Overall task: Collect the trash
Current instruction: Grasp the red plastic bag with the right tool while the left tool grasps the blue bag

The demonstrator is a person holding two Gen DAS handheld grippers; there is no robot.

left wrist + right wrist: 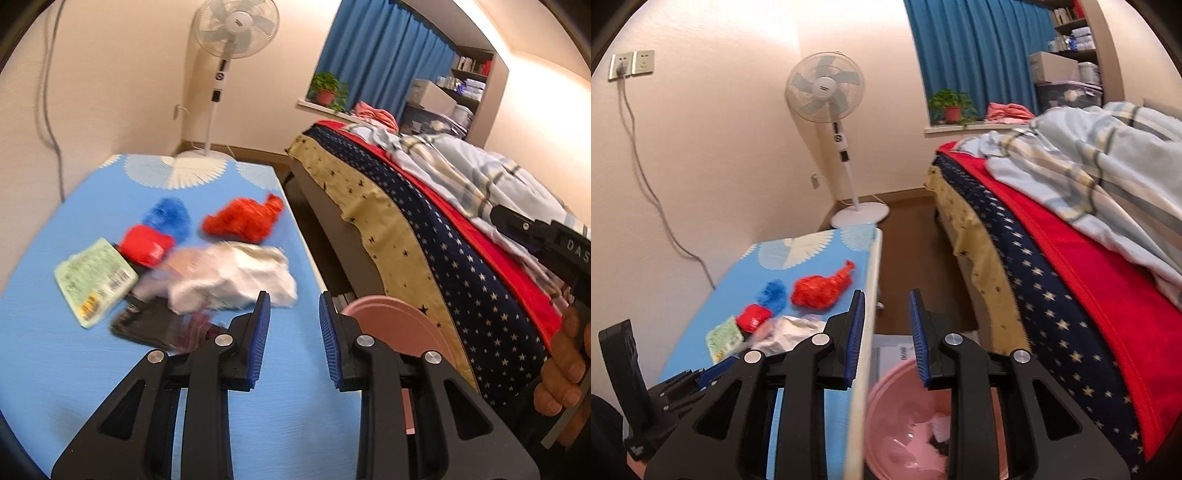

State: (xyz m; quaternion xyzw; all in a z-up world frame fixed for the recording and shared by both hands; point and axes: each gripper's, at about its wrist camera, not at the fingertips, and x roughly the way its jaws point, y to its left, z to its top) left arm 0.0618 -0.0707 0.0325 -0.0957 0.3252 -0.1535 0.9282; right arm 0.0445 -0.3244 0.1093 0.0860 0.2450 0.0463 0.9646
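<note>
The left tongs (294, 341) stand parted with nothing between the blue pads, held above the near edge of the blue worktop (74, 369). The right tongs (887, 339) are likewise parted and empty, hanging over the gap between the worktop's edge and the bed (1071, 295), with the pink bin (897, 424) directly below them on the floor; something pale and dark lies inside it.

On the worktop the trash sits in a loose cluster: a crumpled white paper (236, 277) just beyond the left tongs, a black wrapper (147, 325), a green packet (94, 280), a red packet (147, 245), a blue wad (168, 218) and a red crumpled bag (243, 219). A standing fan (236, 29) is by the wall.
</note>
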